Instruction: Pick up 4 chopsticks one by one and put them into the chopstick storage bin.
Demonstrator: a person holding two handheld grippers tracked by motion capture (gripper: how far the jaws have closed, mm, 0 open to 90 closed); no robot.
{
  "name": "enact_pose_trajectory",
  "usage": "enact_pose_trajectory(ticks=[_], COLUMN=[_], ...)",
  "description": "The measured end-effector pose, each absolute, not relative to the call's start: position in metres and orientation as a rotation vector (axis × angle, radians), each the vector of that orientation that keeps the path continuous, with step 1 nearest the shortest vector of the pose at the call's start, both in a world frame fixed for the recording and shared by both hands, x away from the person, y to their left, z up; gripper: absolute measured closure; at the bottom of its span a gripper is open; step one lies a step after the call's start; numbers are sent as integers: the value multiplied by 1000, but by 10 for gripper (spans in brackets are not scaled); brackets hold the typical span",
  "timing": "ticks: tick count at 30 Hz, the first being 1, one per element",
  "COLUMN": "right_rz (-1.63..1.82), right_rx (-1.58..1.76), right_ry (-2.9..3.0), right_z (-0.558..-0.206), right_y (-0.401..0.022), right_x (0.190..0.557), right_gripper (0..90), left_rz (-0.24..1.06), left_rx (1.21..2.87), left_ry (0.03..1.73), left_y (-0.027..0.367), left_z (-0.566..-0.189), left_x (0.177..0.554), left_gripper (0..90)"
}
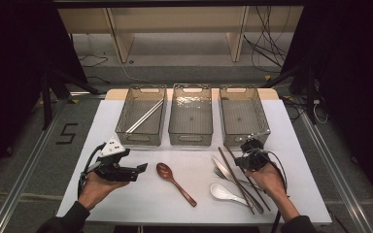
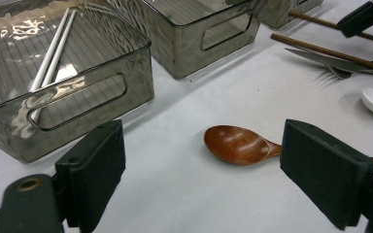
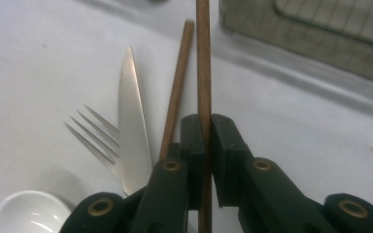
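White table (image 1: 126, 194) lies bare around right claw (image 3: 207, 127) clamping one chopstick (image 3: 203, 63).

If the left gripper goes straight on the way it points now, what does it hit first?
Most likely the wooden spoon: its bowl lies on the table between and just beyond the open left gripper. The bins sit further off to the side. Depth is hard to judge.
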State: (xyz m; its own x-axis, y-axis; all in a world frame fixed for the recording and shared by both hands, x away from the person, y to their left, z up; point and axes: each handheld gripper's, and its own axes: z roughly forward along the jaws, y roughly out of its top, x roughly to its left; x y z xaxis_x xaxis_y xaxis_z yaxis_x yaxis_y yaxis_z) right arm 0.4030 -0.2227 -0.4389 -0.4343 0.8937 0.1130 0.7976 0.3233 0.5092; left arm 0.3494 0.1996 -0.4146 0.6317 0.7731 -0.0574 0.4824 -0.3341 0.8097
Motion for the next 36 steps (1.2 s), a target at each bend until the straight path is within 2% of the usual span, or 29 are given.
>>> enact_pose_trajectory(ticks=[10, 24, 36], right_rz=[948, 1078, 1159], right_rx=[1441, 1338, 1286], right_ry=[2358, 2358, 2338], right_z=[-406, -392, -384], right_y=[-210, -178, -152], right_x=[394, 393, 392], right_gripper=[850, 849, 849], left_rz=[341, 194, 77], left_rx=[1952, 1891, 1919], left_ry=[988, 962, 914], left_y=[190, 160, 112], left_z=[-411, -406, -409], left_x=[348, 351, 351], left_gripper=[163, 163, 163])
